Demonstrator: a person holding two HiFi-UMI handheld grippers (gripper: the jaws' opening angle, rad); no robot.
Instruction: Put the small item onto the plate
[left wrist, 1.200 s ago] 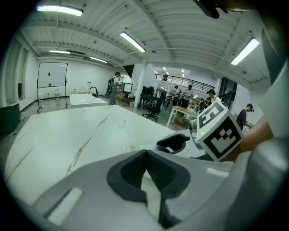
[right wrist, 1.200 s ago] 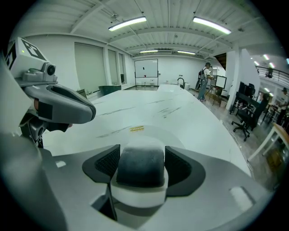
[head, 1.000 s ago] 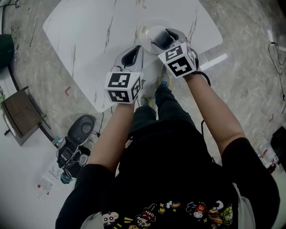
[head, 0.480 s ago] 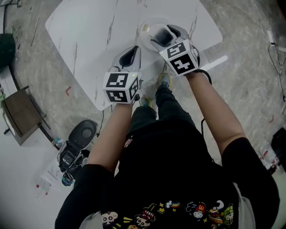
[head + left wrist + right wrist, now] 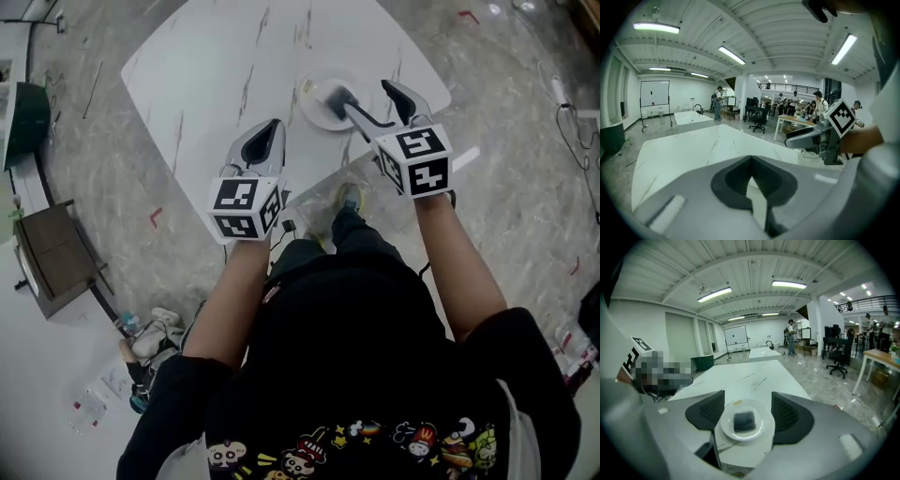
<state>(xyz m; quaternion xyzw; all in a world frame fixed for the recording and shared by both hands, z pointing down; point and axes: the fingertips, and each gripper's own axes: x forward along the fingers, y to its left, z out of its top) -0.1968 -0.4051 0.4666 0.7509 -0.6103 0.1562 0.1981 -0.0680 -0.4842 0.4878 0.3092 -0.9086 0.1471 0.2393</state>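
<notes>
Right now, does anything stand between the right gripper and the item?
Nothing visible does. The item already lies on the plate, in plain sight between the open jaws of the right gripper, which is held back from it and empty.

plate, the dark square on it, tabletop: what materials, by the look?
Plate: white, glossy, smooth rim; looks like ceramic, could be melamine.
Dark square: matte, soft-edged, slightly fuzzy; likely sponge or folded cloth, can't tell which.
Tabletop: white with thin dark veins, slight sheen; marble or marble-look laminate.
</notes>
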